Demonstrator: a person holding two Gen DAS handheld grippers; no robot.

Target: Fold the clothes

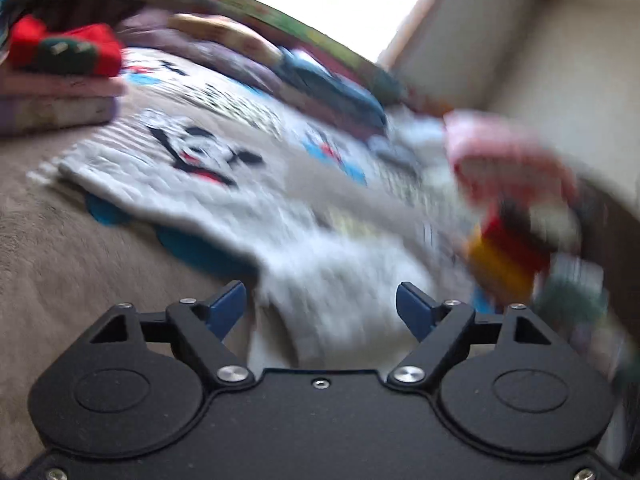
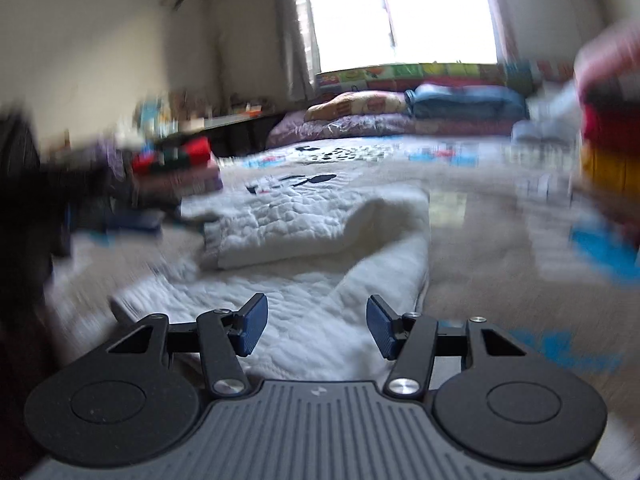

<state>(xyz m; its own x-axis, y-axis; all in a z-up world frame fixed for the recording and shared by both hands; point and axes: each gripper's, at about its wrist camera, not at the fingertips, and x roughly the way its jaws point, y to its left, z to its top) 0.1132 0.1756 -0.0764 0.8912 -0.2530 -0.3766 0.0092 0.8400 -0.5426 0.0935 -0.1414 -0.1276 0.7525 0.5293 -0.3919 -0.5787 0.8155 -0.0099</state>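
A quilted garment is lying on the bed at the middle of the right wrist frame, its upper part folded over the lower. A stack of folded clothes is sitting at its left. Pillows are lying behind, under the window. Another pile is standing at the right edge.

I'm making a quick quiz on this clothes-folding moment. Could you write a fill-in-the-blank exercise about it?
1. The garment lying in front of both grippers is mostly ____ in colour.
2. The pads of the right gripper are ____ in colour.
3. The top item on the folded stack is mainly ____.
4. The left gripper is holding ____.

Missing words: white; blue; red; nothing
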